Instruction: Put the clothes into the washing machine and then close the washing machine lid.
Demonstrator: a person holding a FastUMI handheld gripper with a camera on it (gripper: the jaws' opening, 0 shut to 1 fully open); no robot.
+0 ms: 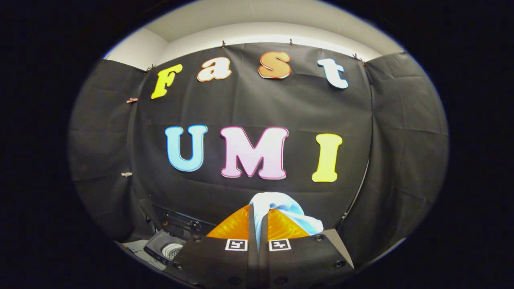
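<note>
My gripper (258,218) is raised high and faces the booth's back wall. Its two fingers are shut on a light blue and white piece of clothing (281,206). The cloth bunches up above the fingertips and drapes over the right finger. Down to the left of the fingers, well below them, sits a small washing machine (165,248) with its dark top open and a white perforated drum showing inside. The machine's lid itself I cannot make out.
The black cloth wall stands straight ahead and wraps round both sides. A dark panel with slots (180,221) sits behind the machine. A pale surface (136,247) shows under the machine at the lower left.
</note>
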